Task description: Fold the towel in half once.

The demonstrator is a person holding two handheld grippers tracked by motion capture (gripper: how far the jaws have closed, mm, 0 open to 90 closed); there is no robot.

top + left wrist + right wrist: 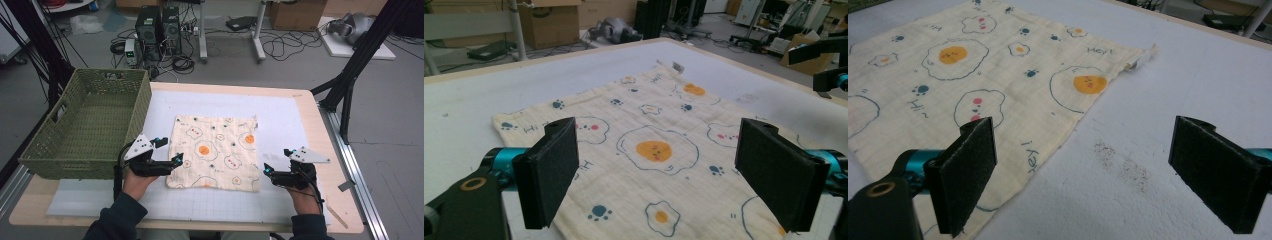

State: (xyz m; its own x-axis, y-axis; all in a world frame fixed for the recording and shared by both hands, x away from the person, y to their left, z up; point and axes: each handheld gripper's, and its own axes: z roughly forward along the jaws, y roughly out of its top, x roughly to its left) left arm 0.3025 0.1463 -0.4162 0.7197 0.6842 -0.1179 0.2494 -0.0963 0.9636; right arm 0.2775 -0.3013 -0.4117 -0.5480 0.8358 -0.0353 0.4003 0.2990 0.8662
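my bench [320, 130] carries a white mat [280, 115] across most of its top, with bare wood left along the right edge. on the far left corner sits a green woven basket [90, 127], partly over the bench's left edge, its near wall just behind my left hand.

in the middle of the mat lies the cloth [215, 152], spread flat and roughly square, cream with fried-egg drawings, paw prints and small lettering. a small white label sticks out at its far right corner. in the right tool's view a faint dark smudge [1120, 162] marks the mat just beside the cloth's right edge.

my left tool [170, 152] hangs low at the cloth's near left corner, its 2 black jaws spread wide with nothing between them; in its own view the jaws frame the cloth and the left jaw is over its left edge. my right tool [277, 162] sits just beside the cloth's near right corner, jaws also spread wide and empty; its left jaw is over the cloth's edge and its right jaw over bare mat.
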